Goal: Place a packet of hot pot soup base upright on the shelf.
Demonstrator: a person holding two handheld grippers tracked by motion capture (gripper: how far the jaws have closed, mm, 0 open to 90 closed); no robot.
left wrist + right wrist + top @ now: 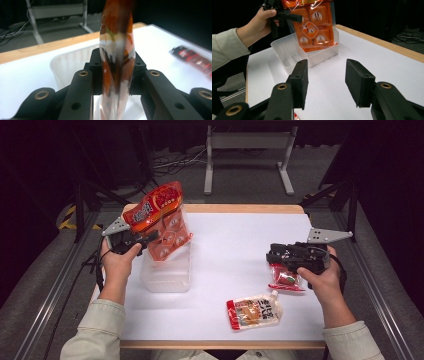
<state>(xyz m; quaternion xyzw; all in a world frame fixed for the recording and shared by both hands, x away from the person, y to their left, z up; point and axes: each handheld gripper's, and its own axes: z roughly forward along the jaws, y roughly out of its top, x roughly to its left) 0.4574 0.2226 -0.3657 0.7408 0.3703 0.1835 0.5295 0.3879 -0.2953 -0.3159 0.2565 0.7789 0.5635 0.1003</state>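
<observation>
An orange multi-pack snack bag (167, 227) hangs tilted above a clear plastic bin (167, 275) at the table's left. My left gripper (152, 237) is shut on it. In the left gripper view the bag (116, 30) runs edge-on between the closed pads, with the bin (62, 62) below. My right gripper (272, 256) hovers at the right, just above a small red packet (285, 279). In the right gripper view my right gripper (327, 80) stands open with nothing between its pads, facing the bin (284, 47) and the held bag (314, 22).
A white and red pouch (254, 312) lies near the front edge, right of centre. The white table top (235, 245) has a wooden far edge. A metal stand (247, 150) is on the floor beyond the table. The red packet (195, 58) also shows at the right of the left gripper view.
</observation>
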